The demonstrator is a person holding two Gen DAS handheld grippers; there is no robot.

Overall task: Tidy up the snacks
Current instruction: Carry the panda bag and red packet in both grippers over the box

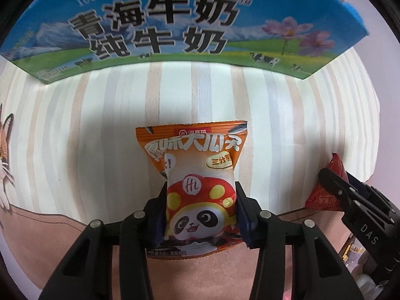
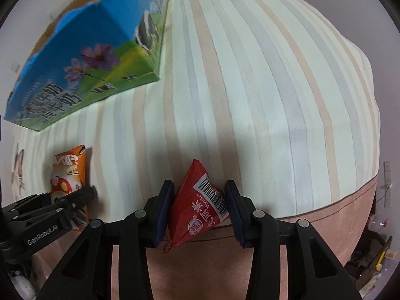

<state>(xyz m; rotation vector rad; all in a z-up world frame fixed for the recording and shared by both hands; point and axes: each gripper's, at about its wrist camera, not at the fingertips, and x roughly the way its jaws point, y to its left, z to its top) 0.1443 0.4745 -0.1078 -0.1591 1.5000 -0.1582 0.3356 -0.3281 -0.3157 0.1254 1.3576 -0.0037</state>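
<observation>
Surface: striped bedcover (image 2: 250, 87), pink border along its near edge.
On it: milk carton box (image 1: 160, 25) at the far side.

Black jaws, navy pads (image 1: 243, 221) — silver rivets (image 2: 258, 214)

My left gripper (image 1: 200, 195), black with blue pads, carries an orange snack packet (image 1: 197, 175) printed with a panda. My right gripper (image 2: 198, 200) carries a red packet (image 2: 197, 212). The bedcover (image 2: 250, 87) is cream, striped beige and grey; the milk carton box (image 1: 175, 25) is blue and green.

A striped blanket (image 2: 250, 87) covers the bed, its pink border (image 2: 325, 225) at five o'clock; a cat print (image 1: 5, 155) at nine o'clock.
</observation>
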